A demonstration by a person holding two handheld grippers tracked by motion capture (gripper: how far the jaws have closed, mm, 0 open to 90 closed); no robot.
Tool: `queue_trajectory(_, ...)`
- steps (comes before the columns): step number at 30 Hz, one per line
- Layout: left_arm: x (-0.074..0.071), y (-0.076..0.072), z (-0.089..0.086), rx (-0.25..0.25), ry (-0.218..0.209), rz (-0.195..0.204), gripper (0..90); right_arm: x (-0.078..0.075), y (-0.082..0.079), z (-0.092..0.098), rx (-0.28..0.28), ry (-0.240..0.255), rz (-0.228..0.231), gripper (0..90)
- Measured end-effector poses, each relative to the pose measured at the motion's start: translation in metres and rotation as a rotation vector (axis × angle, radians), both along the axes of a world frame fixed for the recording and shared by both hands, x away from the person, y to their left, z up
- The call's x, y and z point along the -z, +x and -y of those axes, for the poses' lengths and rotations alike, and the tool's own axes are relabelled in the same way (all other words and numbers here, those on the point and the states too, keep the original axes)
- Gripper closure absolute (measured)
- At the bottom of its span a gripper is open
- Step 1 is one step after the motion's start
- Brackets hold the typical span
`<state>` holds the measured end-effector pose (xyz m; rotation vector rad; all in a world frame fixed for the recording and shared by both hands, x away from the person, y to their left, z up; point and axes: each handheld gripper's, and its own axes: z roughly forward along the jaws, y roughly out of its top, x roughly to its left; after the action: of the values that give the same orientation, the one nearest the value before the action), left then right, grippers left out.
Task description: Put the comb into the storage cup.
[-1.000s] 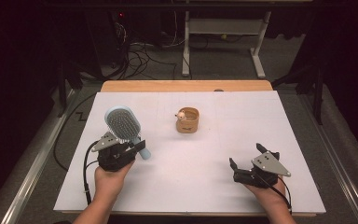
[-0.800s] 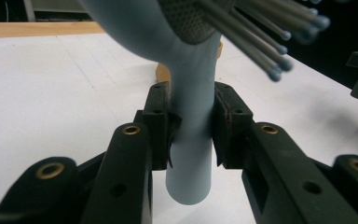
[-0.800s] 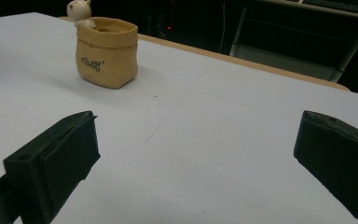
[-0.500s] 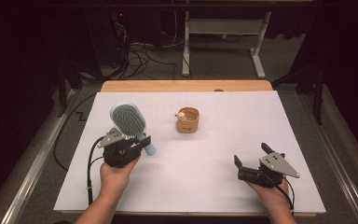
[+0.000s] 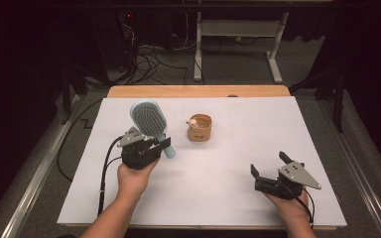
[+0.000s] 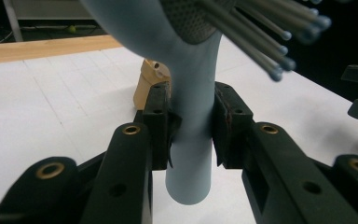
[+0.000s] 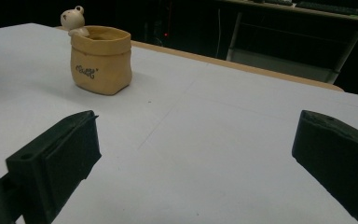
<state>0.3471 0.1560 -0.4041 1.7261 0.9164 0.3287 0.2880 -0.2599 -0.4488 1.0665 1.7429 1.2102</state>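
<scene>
Here the left gripper clamps the handle of a blue hairbrush, whose bristled head rises above the white sheet, left of a tan pot with a small bear on its rim. The right gripper rests near the front right, jaws wide apart, holding nothing.

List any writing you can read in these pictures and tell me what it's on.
Small dark script on the front of the tan pot, under the little bear figure at its rim: too small and blurred to read.
Hairbrush, both grippers, white table cover: no writing seen.
</scene>
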Motion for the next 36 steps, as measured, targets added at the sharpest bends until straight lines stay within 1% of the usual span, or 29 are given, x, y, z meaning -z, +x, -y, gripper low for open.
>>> queue_trajectory(9,-0.009,0.012,0.015,0.013,0.003,0.015,70.5,-0.001,0.0,0.0,0.001,0.0,0.007,1.5)
queue_trajectory(13,-0.01,0.017,0.021,0.017,-0.003,0.02,70.5,-0.001,0.0,-0.001,0.001,0.001,0.008,1.6)
queue_trajectory(16,-0.011,0.022,0.027,0.021,0.003,0.028,70.5,-0.001,-0.001,0.0,0.001,0.003,0.01,1.7)
queue_trajectory(22,-0.013,0.032,0.036,0.026,0.0,0.022,70.4,-0.001,-0.001,0.0,0.003,0.01,0.02,1.4)
queue_trajectory(26,-0.016,0.039,0.041,0.03,-0.016,0.023,70.5,-0.002,-0.001,0.001,0.001,0.012,0.024,1.2)
queue_trajectory(29,-0.02,0.044,0.045,0.033,-0.015,0.026,70.5,-0.001,-0.001,0.001,0.006,0.016,0.023,1.2)
queue_trajectory(30,-0.02,0.046,0.046,0.032,-0.023,0.027,70.5,-0.001,-0.001,0.002,0.006,0.016,0.022,1.2)
queue_trajectory(31,-0.021,0.047,0.047,0.033,-0.038,0.02,70.4,-0.002,-0.001,0.002,0.006,0.014,0.023,1.2)
queue_trajectory(32,-0.021,0.049,0.048,0.031,-0.043,0.022,70.5,-0.002,-0.001,0.002,0.005,0.013,0.023,1.2)
queue_trajectory(33,-0.021,0.051,0.048,0.032,-0.051,0.014,70.5,-0.002,-0.001,0.002,0.005,0.013,0.023,1.2)
queue_trajectory(36,-0.017,0.057,0.049,0.025,-0.056,0.002,70.5,-0.002,-0.001,0.002,0.009,0.013,0.02,1.2)
